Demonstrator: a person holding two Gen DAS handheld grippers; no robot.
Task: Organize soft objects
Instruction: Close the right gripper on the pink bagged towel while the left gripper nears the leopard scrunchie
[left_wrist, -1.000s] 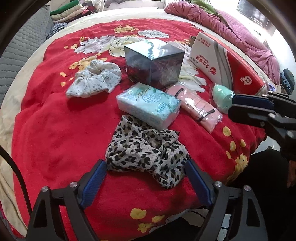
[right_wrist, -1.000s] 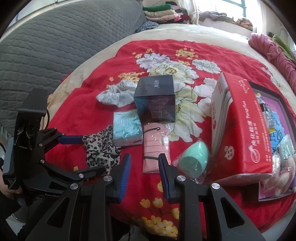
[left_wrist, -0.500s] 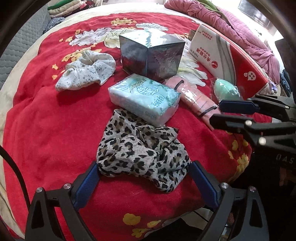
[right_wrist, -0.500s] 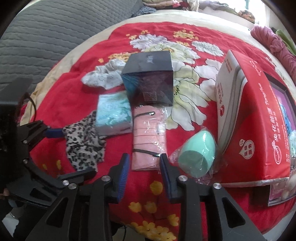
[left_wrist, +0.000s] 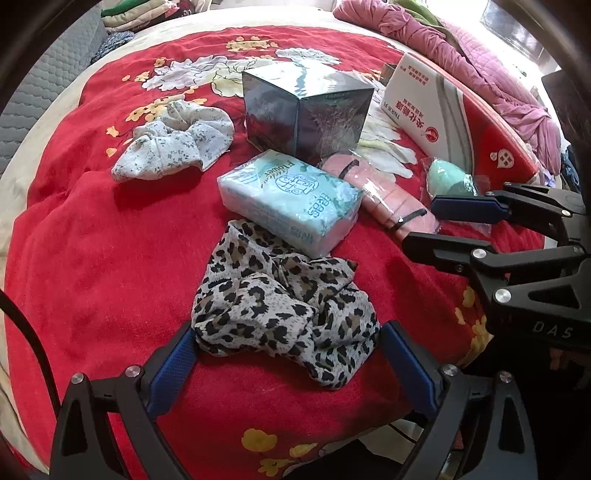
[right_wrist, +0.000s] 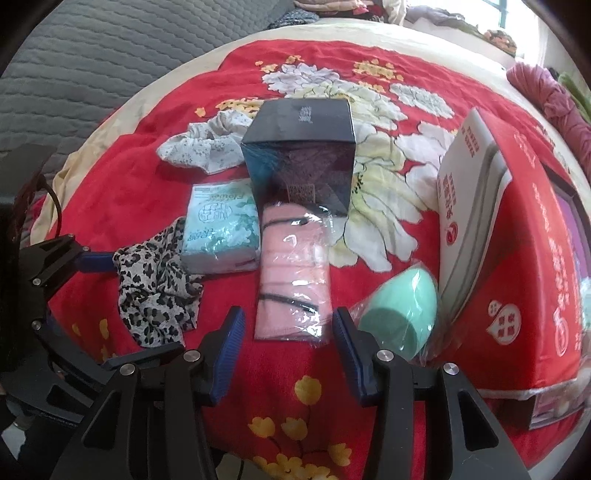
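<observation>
A leopard-print cloth (left_wrist: 280, 295) lies crumpled on the red blanket (left_wrist: 92, 258). My left gripper (left_wrist: 288, 347) stands wide open, with a blue pad on either side of the cloth's near end. The left pad brushes its edge without squeezing. A pink rolled cloth in clear wrap (right_wrist: 293, 273) lies lengthwise ahead of my right gripper (right_wrist: 289, 325). That gripper's jaws are opening, and the wrap's near end sits between the fingertips, untouched by the pads. A light-blue tissue pack (left_wrist: 291, 203) lies between the two cloths. A white floral scrunchie (left_wrist: 173, 147) rests farther back on the left.
A dark glossy cube box (right_wrist: 301, 147) stands behind the pink roll. To the right, a mint-green egg sponge in plastic (right_wrist: 399, 317) leans on a large red-and-white box (right_wrist: 517, 240). A purple quilt (left_wrist: 480, 66) lies along the far right. The bed edge is close below the grippers.
My left gripper came closer around the leopard cloth and spread a little wider. My right gripper sank toward the pink roll and its jaws widened from nearly shut.
</observation>
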